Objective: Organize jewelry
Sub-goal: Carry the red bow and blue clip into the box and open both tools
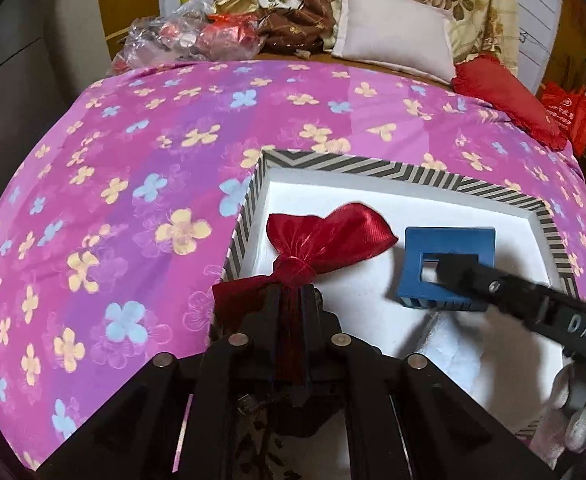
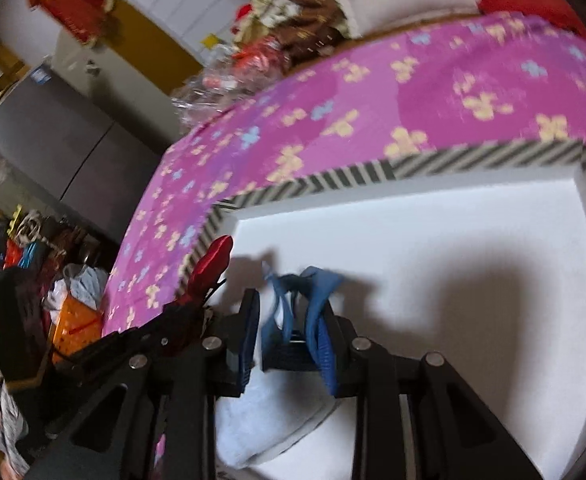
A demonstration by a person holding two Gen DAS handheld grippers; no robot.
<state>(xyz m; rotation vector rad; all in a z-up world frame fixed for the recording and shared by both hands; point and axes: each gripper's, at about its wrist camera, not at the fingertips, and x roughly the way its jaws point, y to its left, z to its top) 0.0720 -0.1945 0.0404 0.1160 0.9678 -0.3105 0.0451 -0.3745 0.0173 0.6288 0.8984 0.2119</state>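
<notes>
L gripper (image 1: 293,296) grips red bow (image 1: 325,236); R gripper (image 2: 289,328) grips blue hair claw (image 1: 445,268), both over striped tray (image 1: 333,164).

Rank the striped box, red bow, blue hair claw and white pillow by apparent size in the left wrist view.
1. striped box
2. white pillow, though it lies farther away, so true size is unsure
3. red bow
4. blue hair claw, held by the right gripper
</notes>
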